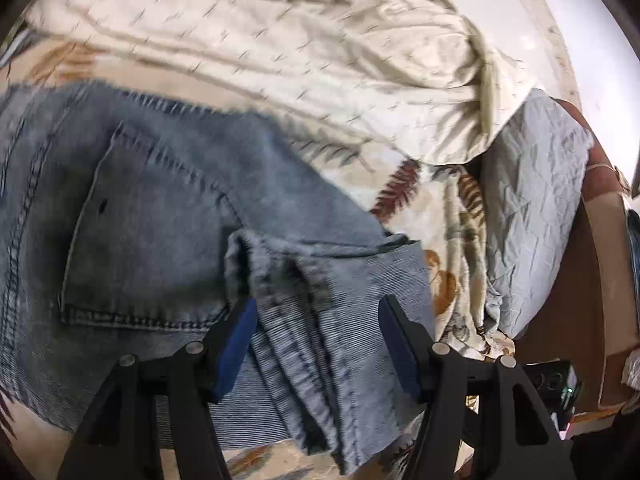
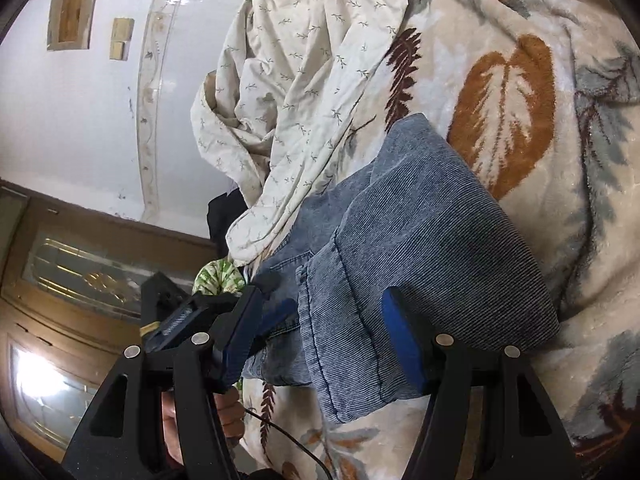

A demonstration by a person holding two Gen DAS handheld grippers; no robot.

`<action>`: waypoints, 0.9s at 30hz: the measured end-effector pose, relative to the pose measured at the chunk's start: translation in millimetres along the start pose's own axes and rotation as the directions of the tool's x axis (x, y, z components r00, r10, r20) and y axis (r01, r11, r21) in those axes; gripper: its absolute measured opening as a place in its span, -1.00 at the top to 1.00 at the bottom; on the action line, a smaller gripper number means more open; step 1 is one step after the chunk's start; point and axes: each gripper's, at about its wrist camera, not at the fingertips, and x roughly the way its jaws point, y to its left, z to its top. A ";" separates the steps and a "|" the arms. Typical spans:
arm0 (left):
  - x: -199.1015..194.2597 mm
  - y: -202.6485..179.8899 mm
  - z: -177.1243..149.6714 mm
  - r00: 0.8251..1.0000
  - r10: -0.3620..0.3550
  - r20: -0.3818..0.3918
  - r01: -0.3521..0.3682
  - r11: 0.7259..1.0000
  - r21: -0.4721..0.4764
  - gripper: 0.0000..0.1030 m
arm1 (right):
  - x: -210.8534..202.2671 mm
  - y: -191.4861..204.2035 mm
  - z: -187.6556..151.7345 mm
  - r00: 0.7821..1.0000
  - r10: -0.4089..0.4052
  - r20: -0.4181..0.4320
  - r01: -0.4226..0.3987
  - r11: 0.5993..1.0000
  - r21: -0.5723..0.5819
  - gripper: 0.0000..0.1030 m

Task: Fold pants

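The pants are faded blue jeans (image 1: 168, 216) lying on a leaf-print blanket (image 1: 420, 184), back pocket up, with a leg end folded over near me. My left gripper (image 1: 318, 316) is open, its blue-padded fingers straddling the folded hem without clamping it. In the right wrist view the jeans (image 2: 432, 248) lie folded on the blanket (image 2: 540, 92). My right gripper (image 2: 324, 316) is open, its fingers on either side of the folded denim edge. The left gripper's body (image 2: 188, 316) shows at the left of that view.
A crumpled cream sheet with small sprigs (image 1: 280, 48) lies beyond the jeans, also in the right wrist view (image 2: 304, 80). A pale blue pillow (image 1: 532, 216) sits at the bed's right edge. A white wall (image 2: 80, 120) and a wooden door (image 2: 72, 280) stand beyond.
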 end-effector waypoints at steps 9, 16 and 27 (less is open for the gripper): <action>22.5 -30.8 11.5 0.996 0.072 -0.045 -0.069 0.995 0.069 -0.11 | -0.5 -3.9 0.5 1.000 -0.008 -0.001 0.008 1.000 0.007 -0.21; 50.7 -20.0 3.5 0.987 0.117 -0.111 -0.109 0.991 0.074 0.56 | -0.2 -7.4 2.1 1.000 -0.015 0.000 0.015 1.000 0.015 -0.21; 11.8 -28.0 22.7 0.992 0.113 0.048 -0.119 0.981 0.150 0.84 | 3.5 -6.8 0.1 1.000 -0.017 -0.010 0.017 1.000 -0.002 -0.20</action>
